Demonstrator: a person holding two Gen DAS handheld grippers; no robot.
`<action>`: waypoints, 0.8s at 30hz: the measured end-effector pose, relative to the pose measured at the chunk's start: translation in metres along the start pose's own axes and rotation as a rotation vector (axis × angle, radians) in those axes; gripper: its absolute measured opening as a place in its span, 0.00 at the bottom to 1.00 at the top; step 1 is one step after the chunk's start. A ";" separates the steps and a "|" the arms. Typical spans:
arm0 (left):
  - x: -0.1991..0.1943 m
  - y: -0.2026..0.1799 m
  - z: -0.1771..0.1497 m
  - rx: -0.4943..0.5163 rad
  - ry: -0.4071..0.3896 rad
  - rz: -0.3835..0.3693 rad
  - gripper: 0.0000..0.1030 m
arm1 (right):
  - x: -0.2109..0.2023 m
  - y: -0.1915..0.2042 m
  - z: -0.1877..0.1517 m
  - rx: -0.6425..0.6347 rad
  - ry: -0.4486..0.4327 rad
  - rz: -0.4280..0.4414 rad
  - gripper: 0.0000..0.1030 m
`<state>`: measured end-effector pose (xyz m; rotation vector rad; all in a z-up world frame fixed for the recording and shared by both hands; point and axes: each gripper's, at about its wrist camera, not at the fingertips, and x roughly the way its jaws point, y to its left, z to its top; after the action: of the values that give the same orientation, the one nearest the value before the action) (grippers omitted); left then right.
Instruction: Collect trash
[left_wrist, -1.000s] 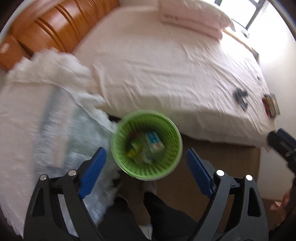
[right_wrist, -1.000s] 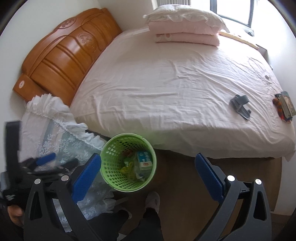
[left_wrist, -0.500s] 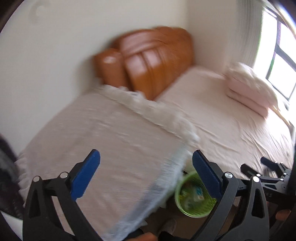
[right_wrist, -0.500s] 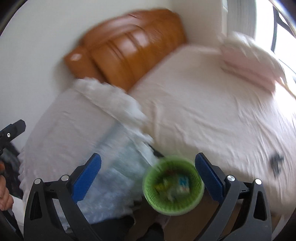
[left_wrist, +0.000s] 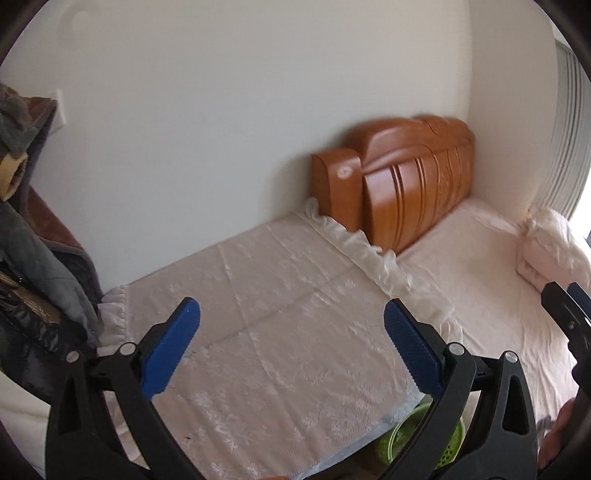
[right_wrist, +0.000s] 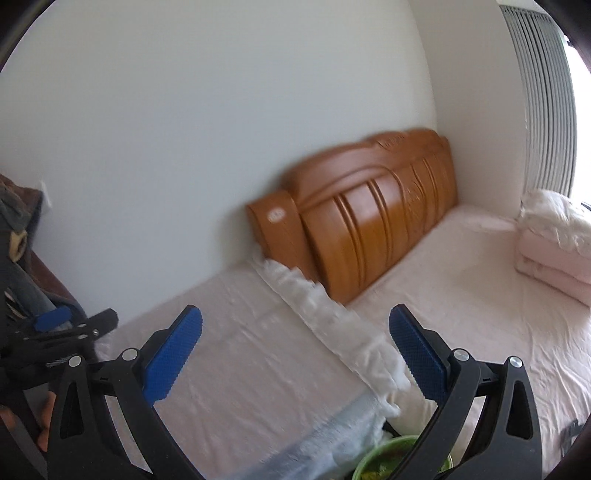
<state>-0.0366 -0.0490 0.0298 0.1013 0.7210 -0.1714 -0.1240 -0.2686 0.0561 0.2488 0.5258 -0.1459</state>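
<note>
a: where do the tongs stand?
b: left gripper (left_wrist: 291, 347) has its blue pads (left_wrist: 171, 350) spread wide apart, nothing between them, only the lace-covered table (left_wrist: 280, 332) beyond. right gripper (right_wrist: 295, 350) is the same: pads (right_wrist: 173, 354) far apart and bare.
a: and the trash basket?
b: the green basket (left_wrist: 413, 439) sits low at about 5 o'clock in the left wrist view, mostly hidden behind the right-hand finger of that gripper. in the right wrist view its rim (right_wrist: 388, 458) peeks in at 6 o'clock, at the bottom edge, just beside the hanging frill of the cloth (what lies inside is too blurred to name).
a: anything else around?
b: a carved wooden headboard (right_wrist: 369, 225) at 1 o'clock against the white wall, the pink bed (right_wrist: 480, 295) at 3 o'clock with folded bedding (right_wrist: 554, 243) near the window. dark clothing (left_wrist: 33, 258) hangs at 9 o'clock in the left view.
</note>
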 end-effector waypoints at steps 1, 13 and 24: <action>0.000 0.004 0.004 -0.013 -0.003 0.003 0.93 | -0.002 0.003 0.002 -0.002 -0.012 0.003 0.98; 0.020 0.023 0.004 -0.047 0.045 -0.026 0.93 | 0.009 0.025 -0.001 -0.027 0.007 -0.059 0.98; 0.022 0.028 0.006 -0.044 0.048 -0.052 0.93 | 0.009 0.035 -0.006 -0.054 0.009 -0.091 0.98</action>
<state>-0.0112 -0.0250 0.0205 0.0445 0.7749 -0.2029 -0.1119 -0.2341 0.0537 0.1733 0.5498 -0.2184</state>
